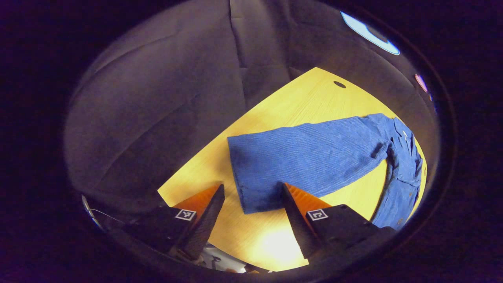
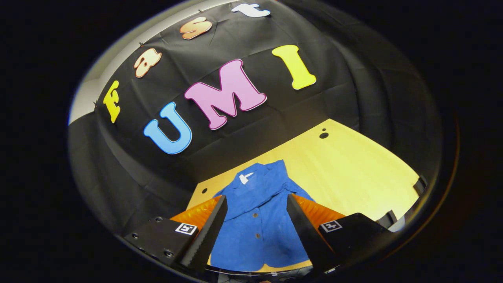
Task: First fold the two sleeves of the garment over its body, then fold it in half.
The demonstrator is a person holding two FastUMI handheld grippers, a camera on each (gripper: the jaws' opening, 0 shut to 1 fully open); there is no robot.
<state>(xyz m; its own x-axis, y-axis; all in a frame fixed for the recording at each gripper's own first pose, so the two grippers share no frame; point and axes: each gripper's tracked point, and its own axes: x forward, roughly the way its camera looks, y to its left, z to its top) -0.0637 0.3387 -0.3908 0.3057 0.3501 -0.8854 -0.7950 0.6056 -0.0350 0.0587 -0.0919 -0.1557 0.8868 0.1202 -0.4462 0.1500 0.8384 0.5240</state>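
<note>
A blue corduroy shirt lies flat on the yellow wooden table (image 1: 298, 106). In the left gripper view one long sleeve (image 1: 302, 161) stretches out from the body (image 1: 404, 173) at the right, with its cuff end (image 1: 251, 196) between my fingers. My left gripper (image 1: 253, 194) hovers open above that cuff and holds nothing. In the right gripper view the buttoned shirt body (image 2: 257, 212) with its collar (image 2: 251, 177) runs away from me. My right gripper (image 2: 257, 206) hangs open above the shirt's front, apart from the cloth.
The black cloth wall (image 2: 235, 129) stands close behind the table's far edge. Small round holes mark the tabletop (image 2: 353, 165), one hole (image 2: 324, 135) near the far corner. Bare wood lies to the right of the shirt in the right gripper view.
</note>
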